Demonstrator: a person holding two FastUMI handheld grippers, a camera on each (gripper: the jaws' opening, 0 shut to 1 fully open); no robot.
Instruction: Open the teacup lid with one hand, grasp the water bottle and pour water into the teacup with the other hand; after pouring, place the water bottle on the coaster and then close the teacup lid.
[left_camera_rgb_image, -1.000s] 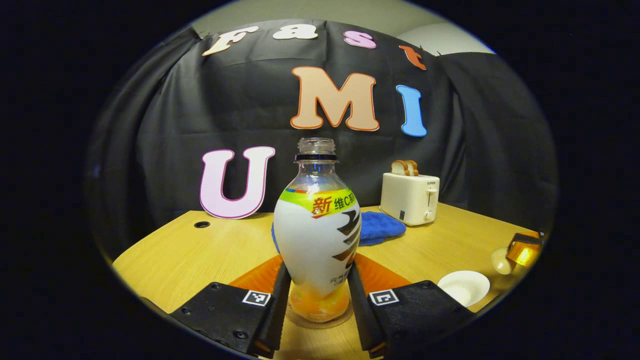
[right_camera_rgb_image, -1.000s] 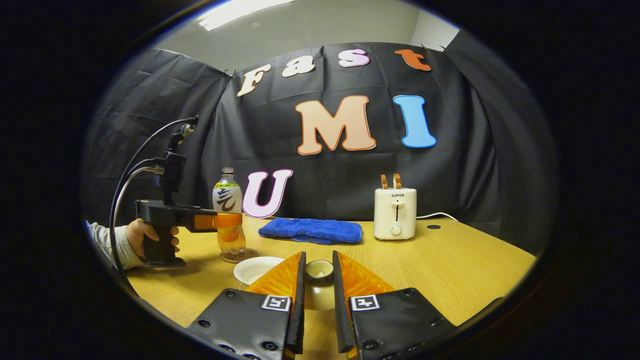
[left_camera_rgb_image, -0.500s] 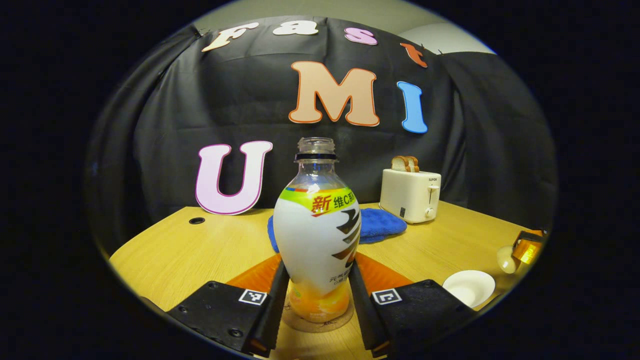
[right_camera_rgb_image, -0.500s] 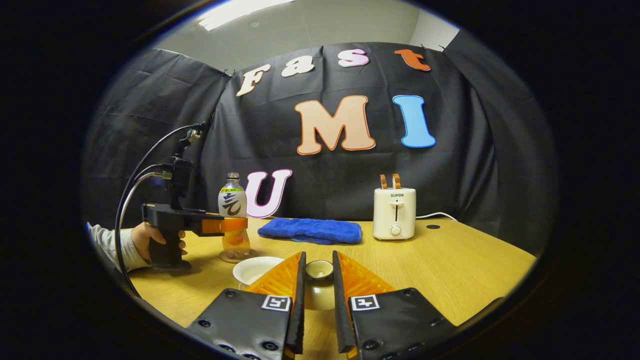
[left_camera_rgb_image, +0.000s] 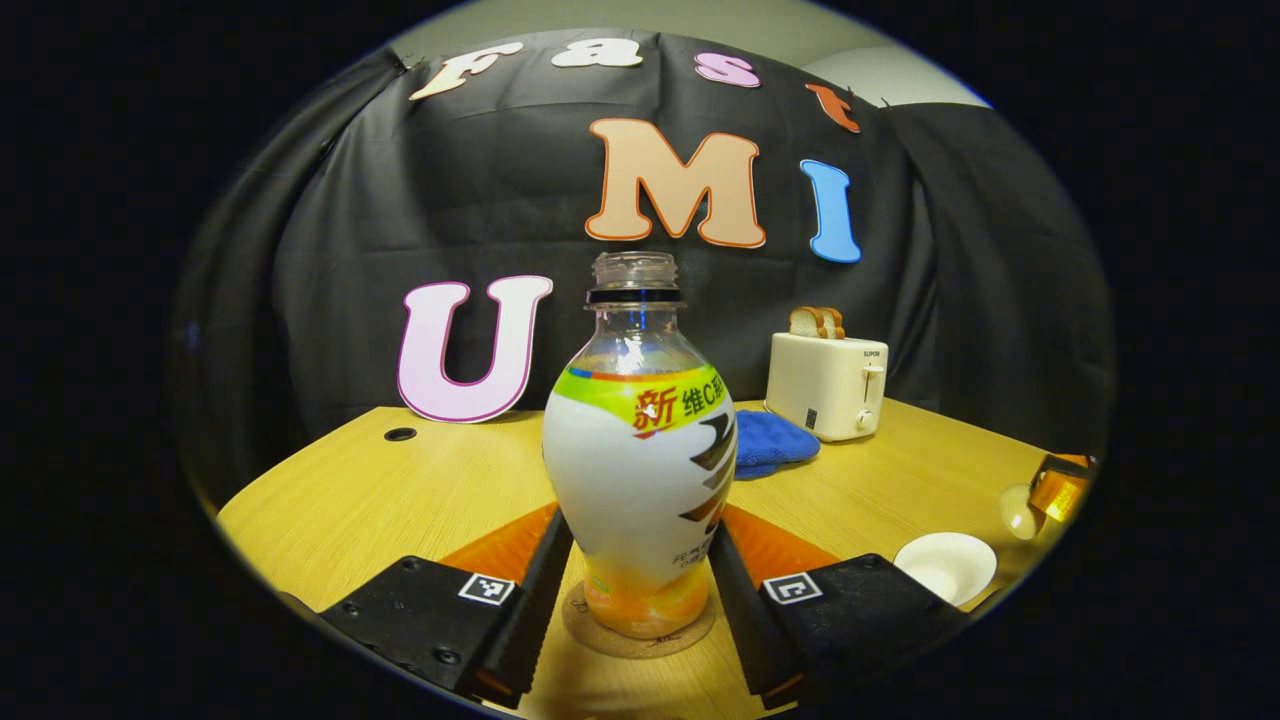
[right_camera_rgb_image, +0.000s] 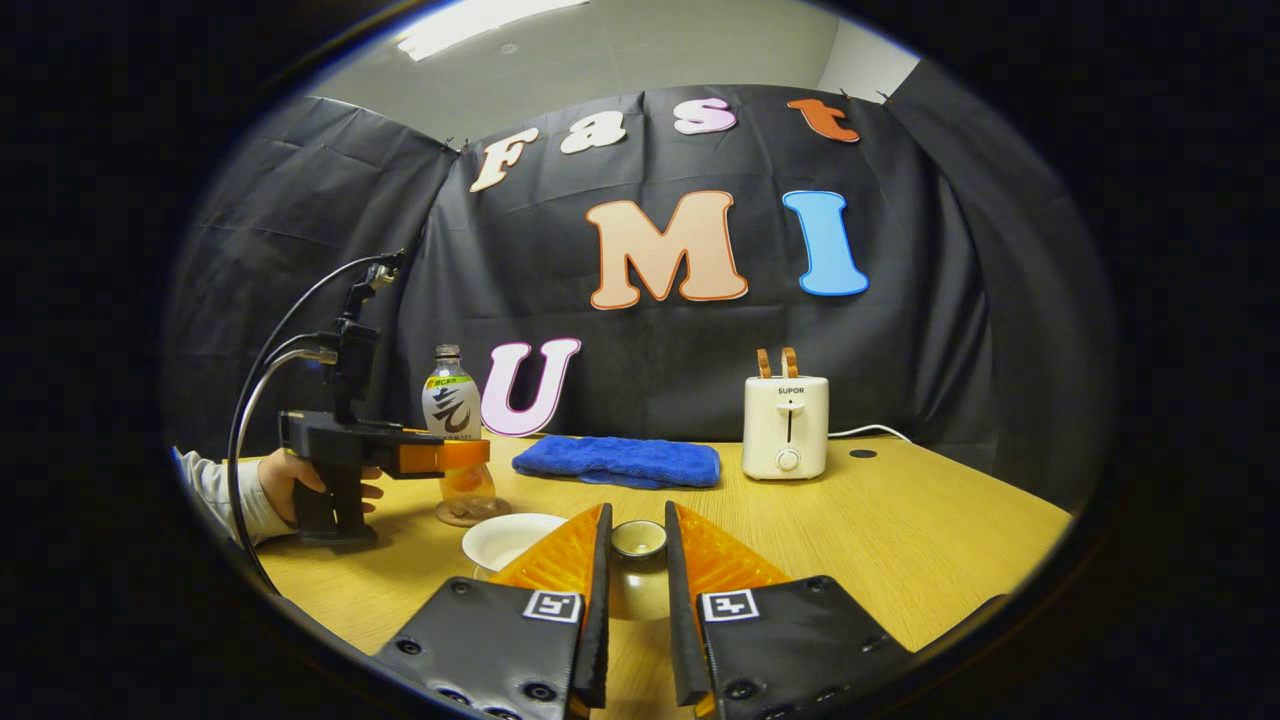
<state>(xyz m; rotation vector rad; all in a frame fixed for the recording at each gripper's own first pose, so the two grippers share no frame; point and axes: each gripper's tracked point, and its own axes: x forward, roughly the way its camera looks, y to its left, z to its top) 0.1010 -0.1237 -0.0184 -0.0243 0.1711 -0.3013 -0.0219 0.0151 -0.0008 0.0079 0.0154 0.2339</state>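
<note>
both left fingers (left_camera_rgb_image: 640, 590) flank the water bottle (left_camera_rgb_image: 640, 470) (on its coaster (left_camera_rgb_image: 600, 640)); right fingers (right_camera_rgb_image: 634, 590) clamp the teacup lid (right_camera_rgb_image: 638, 540).

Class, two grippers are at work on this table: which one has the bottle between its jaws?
The left gripper: the bottle stands on its coaster between its jaws, while the right gripper holds the teacup lid.

water bottle (left_camera_rgb_image: 640, 470): clear, uncapped, white label, orange liquid low, upright on round cork coaster (left_camera_rgb_image: 640, 632) | teacup lid (right_camera_rgb_image: 638, 540): pale, round, held off the table | teacup (left_camera_rgb_image: 946, 566): white, open, near table edge
</note>
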